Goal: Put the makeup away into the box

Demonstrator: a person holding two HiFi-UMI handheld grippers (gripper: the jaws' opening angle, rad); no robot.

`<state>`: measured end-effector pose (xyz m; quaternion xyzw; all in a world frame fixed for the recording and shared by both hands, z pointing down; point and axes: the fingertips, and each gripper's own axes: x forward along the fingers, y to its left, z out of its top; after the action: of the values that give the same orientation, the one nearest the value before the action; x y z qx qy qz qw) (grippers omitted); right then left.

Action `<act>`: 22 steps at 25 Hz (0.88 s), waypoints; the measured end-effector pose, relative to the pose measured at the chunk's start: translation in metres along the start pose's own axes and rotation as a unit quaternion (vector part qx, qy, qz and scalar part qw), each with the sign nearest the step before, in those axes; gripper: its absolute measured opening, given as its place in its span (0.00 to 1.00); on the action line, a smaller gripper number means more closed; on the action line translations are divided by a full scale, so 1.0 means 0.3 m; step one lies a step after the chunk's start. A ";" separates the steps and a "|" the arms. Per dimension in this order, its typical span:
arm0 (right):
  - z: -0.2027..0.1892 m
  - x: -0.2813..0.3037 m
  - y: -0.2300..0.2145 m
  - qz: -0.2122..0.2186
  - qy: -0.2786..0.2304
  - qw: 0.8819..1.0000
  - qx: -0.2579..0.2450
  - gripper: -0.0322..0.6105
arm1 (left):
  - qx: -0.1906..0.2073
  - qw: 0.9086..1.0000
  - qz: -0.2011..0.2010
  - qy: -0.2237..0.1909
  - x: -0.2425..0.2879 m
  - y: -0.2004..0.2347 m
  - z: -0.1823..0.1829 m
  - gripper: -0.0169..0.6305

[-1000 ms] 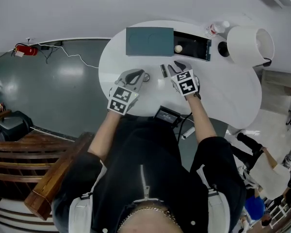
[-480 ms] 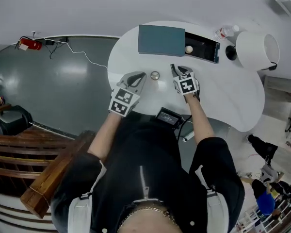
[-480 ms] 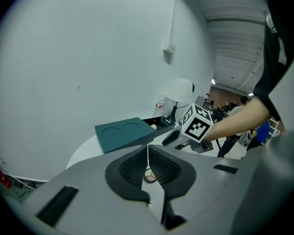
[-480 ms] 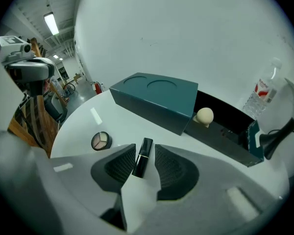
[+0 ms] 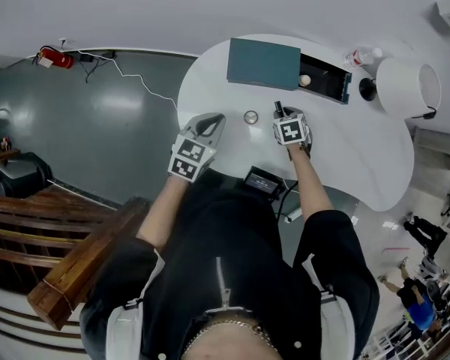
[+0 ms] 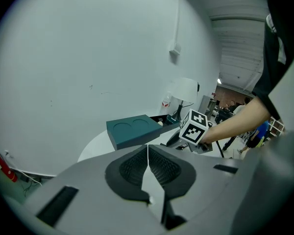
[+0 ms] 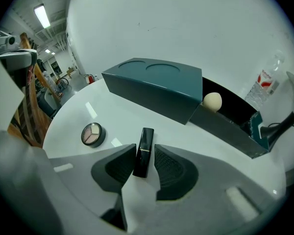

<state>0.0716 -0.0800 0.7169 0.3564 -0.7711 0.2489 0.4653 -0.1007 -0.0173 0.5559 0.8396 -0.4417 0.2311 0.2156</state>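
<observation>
Your right tongs (image 7: 145,156) are open, with one jaw on each side of the black lipstick (image 7: 146,140). It lies on the white table (image 7: 73,126), low in the middle of the right gripper view. The teal box (image 7: 157,89) stands above it, with a pale ball (image 7: 212,101) in its open part at the right. A round eyeshadow (image 7: 92,134) lies at the left. Your left tongs (image 6: 148,150) are closed and empty.

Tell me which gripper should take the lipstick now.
Right. The right gripper has its open jaws either side of the lipstick, which lies on the table. The left gripper is shut and farther off, beyond the compact.
</observation>
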 end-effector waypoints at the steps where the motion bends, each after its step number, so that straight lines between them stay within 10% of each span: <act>1: -0.005 0.007 -0.001 -0.001 0.002 1.000 -0.002 0.22 | 0.000 1.000 0.000 0.000 -0.001 0.002 0.000 0.05; 22: 0.028 -0.117 -0.015 0.025 -0.027 0.999 -0.013 0.19 | 0.009 1.000 -0.026 -0.002 0.097 -0.053 0.066 0.05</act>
<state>0.0816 -0.0778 0.6820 0.3377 -0.7953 0.2401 0.4426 -0.0687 -0.0388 0.5543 0.8532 -0.4181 0.2281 0.2127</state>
